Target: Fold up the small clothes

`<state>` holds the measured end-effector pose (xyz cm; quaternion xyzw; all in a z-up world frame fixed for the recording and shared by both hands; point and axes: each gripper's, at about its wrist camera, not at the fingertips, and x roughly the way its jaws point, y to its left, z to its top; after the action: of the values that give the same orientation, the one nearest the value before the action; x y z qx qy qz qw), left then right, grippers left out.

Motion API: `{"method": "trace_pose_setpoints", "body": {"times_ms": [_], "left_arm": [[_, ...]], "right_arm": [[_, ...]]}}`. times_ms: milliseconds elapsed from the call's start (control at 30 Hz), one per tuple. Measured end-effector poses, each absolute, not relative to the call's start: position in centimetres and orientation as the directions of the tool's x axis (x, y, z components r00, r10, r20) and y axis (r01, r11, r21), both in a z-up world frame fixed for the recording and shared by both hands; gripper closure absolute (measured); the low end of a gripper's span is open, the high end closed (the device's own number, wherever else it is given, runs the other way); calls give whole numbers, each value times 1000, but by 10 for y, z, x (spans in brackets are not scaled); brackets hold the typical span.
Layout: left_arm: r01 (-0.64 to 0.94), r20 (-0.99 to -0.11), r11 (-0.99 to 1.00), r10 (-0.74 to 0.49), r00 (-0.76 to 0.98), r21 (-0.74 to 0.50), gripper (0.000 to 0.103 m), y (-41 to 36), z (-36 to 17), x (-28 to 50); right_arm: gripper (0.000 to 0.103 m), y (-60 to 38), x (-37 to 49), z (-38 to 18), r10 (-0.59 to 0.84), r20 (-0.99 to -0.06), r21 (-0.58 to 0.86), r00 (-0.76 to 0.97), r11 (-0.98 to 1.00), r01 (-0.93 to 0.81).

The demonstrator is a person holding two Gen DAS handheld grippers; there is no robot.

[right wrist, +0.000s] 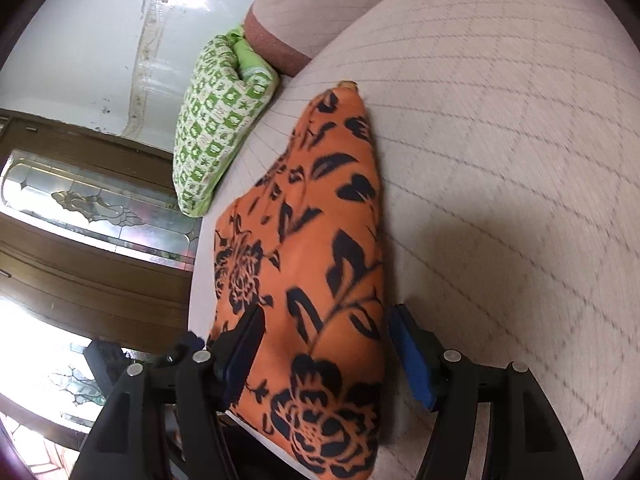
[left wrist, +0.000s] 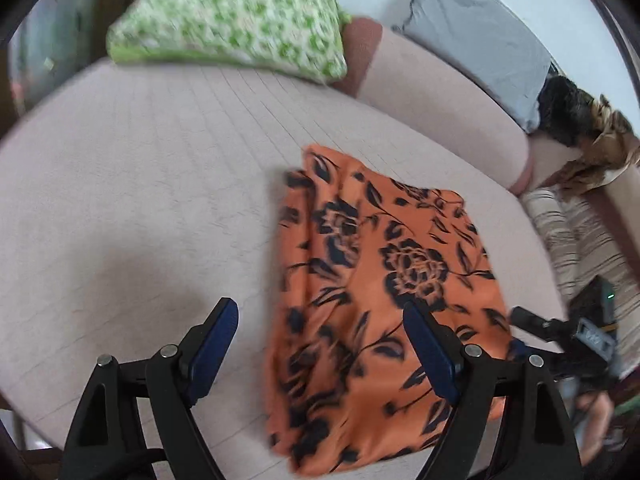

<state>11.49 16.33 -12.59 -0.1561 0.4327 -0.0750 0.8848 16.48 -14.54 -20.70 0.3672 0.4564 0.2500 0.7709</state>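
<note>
An orange garment with black flower print [left wrist: 372,292] lies folded on the pink sofa seat [left wrist: 140,184]. It also shows in the right wrist view [right wrist: 316,264]. My left gripper [left wrist: 320,320] is open and empty, hovering above the garment's left edge. My right gripper [right wrist: 326,328] is open, with its fingers on either side of the garment's near end, holding nothing. The right gripper also shows at the right edge of the left wrist view [left wrist: 568,332].
A green-and-white patterned pillow [left wrist: 236,24] lies at the far end of the seat; it shows in the right wrist view too [right wrist: 216,128]. A grey cushion [left wrist: 480,36] and a dark furry item [left wrist: 576,116] rest on the sofa back. A wooden glass-paned door [right wrist: 80,216] stands left.
</note>
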Motion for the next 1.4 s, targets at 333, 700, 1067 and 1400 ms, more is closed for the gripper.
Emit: {"method": "trace_pose_setpoints", "body": {"times_ms": [333, 700, 1067, 1400], "left_arm": [[11, -796, 913, -362, 485, -408, 50, 155, -166, 159], [66, -760, 929, -338, 555, -365, 76, 134, -134, 138], [160, -640, 919, -368, 675, -361, 76, 88, -64, 120], [210, -645, 922, -379, 663, -325, 76, 28, -71, 159]], "right_arm": [[38, -110, 198, -220, 719, -578, 746, 386, 657, -108], [64, -97, 188, -187, 695, -585, 685, 419, 699, -204], [64, -142, 156, -100, 681, -505, 607, 531, 717, -342], [64, -208, 185, -87, 665, -466, 611, 583, 719, -331]]}}
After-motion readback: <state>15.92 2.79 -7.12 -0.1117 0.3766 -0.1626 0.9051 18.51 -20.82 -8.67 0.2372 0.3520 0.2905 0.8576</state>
